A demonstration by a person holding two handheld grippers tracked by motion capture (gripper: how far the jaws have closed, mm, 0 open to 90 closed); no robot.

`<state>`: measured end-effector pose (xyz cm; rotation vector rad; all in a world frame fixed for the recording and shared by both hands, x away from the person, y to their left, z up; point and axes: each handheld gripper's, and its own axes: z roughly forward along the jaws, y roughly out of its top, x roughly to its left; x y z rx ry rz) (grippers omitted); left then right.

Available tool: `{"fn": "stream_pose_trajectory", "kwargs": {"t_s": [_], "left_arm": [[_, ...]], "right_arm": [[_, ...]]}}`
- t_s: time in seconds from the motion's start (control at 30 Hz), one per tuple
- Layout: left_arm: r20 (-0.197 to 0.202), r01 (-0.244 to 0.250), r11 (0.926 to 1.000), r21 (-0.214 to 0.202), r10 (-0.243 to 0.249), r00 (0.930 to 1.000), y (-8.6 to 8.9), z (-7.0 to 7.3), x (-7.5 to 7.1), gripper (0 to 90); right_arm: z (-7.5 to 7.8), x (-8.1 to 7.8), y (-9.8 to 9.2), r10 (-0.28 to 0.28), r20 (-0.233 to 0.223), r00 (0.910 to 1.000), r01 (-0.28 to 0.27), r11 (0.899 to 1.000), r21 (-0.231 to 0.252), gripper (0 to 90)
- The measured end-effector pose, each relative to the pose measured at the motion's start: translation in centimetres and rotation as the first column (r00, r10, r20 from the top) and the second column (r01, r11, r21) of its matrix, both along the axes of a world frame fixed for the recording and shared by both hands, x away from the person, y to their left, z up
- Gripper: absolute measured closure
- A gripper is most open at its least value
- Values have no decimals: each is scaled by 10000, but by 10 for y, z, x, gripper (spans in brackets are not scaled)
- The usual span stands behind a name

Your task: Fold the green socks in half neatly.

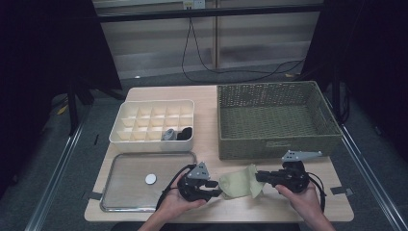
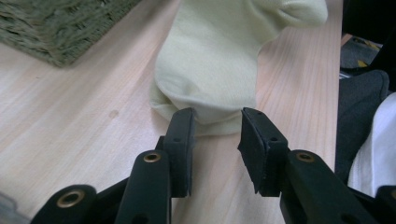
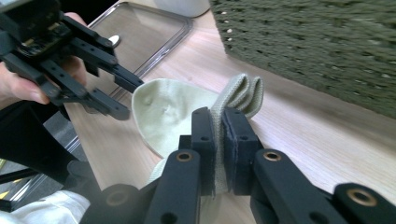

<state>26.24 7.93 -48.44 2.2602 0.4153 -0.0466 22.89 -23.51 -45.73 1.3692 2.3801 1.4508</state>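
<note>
At the left of the desk (image 1: 144, 211) lies a clear tray (image 1: 125, 202) holding one small white disc (image 1: 150, 179); behind it stands a cream divided organiser (image 1: 126, 109) with two dark rolled items in its front compartments. No earlier picture is to hand, so only the present position is recorded. The left claw (image 2: 217, 140) stands partly open, its pads to either side of the near end of the pale yellow-green sock (image 2: 210, 60) but not pressing it; in the high view this claw (image 1: 215, 188) sits just at the sock's left edge. The sock (image 1: 239, 182) lies on the front of the desk between the two hands, near the front wall of the green woven basket (image 1: 279, 144). The right claw (image 3: 218, 140) is closed tight on the folded cuff end of the sock (image 3: 173, 116), fabric pinched between its pads; in the high view it (image 1: 260, 176) holds the sock's right edge. Judged step: the sock is being folded or rolled, the right side anchoring it while the left repositions for a fresh hold. The next move likely calls for the left claw to close on the toe end and carry it over toward the cuff, keeping the fabric flat. The basket at the right appears empty.
</note>
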Motion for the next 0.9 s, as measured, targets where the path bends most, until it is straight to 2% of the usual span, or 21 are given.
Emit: {"fn": "stream_pose_trajectory", "kwargs": {"t_s": [0.13,0.3,0.37,0.43,0.53,0.67,0.7,0.8,0.83,0.9], "left_arm": [[-63,160,9996,228,-159,9999,-3,-3,2,640],[-127,47,9995,328,-43,9999,-4,-6,4,635],[-106,52,9998,187,-50,9999,-5,-7,5,625],[-108,44,9994,337,-40,9999,-6,-8,5,622],[-111,138,9991,401,-133,9998,-6,-8,6,622],[-148,125,9996,253,-121,9998,-7,-10,5,612],[-178,147,9990,416,-139,9997,-8,-10,5,601],[-148,252,9985,488,-245,9996,-9,-10,6,601],[-193,184,9994,299,-178,9997,-10,-11,6,601],[-172,141,9995,287,-136,9998,-11,-11,6,601]], "right_arm": [[0,3,10,354,-52,9994,-355,9993,-114,841],[-4,10,28,787,-339,9963,-799,9963,-329,840],[-6,12,35,921,-429,9948,-939,9947,-418,839],[-9,15,42,1040,-459,9935,-1062,9931,-490,838],[-13,19,50,1104,-596,9921,-1140,9916,-609,837],[-19,25,56,1091,-735,9913,-1147,9905,-765,834],[-23,29,61,1051,-790,9913,-1117,9902,-839,831],[-25,30,64,975,-772,9922,-1036,9914,-797,826],[-30,32,66,1057,-754,9915,-1111,9913,-710,823],[-31,31,68,1101,-732,9912,-1152,9909,-691,818]]}}
